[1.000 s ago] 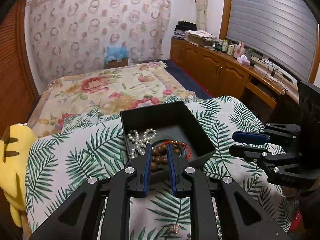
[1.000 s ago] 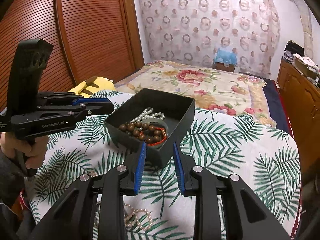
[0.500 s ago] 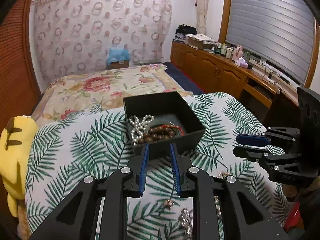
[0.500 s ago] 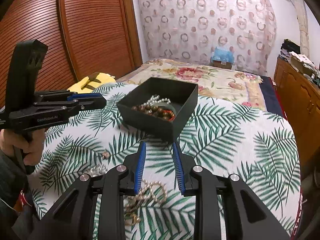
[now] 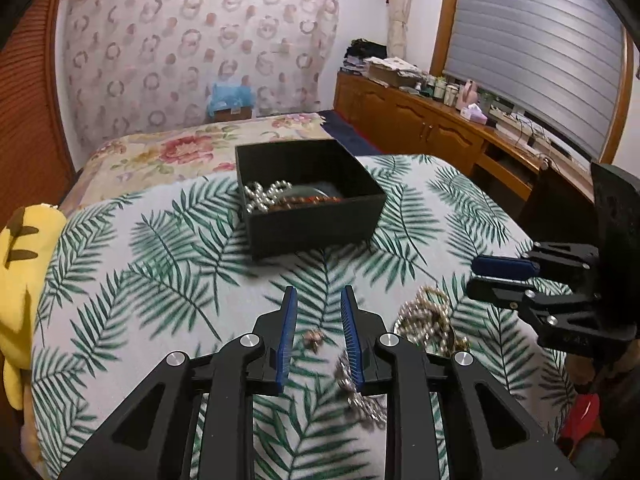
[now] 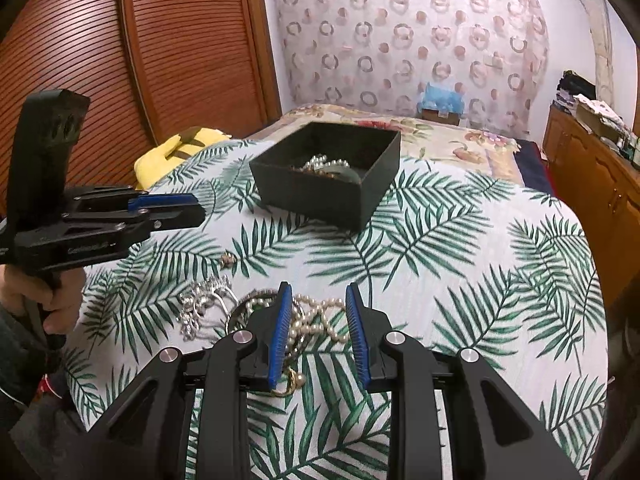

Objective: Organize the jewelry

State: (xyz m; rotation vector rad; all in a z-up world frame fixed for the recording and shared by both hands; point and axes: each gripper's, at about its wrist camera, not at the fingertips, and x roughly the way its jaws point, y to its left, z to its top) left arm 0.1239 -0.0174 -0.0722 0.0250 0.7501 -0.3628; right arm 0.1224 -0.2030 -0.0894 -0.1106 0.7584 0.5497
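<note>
Bedspread [image 5: 168, 264]: both grippers [image 5: 318, 312] [image 6: 318, 312] part-open, empty.

The cloth [image 5: 168, 264] covering the tabletop is looking like matt woven fabric printed with green fronds. The box [image 5: 316, 224] is showing matt black walls, like card. In it, pearls [image 5: 262, 196] are gleaming glossy. On the cloth, a pearl strand [image 6: 320, 320] is shining softly beside a glittering silvery metal piece [image 6: 200, 308]. The left tongs [image 5: 319, 308] and right tongs [image 6: 319, 304] are showing matt black plastic, ridged blue pads [image 6: 280, 332] and bright metal pins. The doors [image 6: 160, 40] are showing ribbed, glossy wood. The toy [image 5: 20, 280] is looking like soft yellow plush.
</note>
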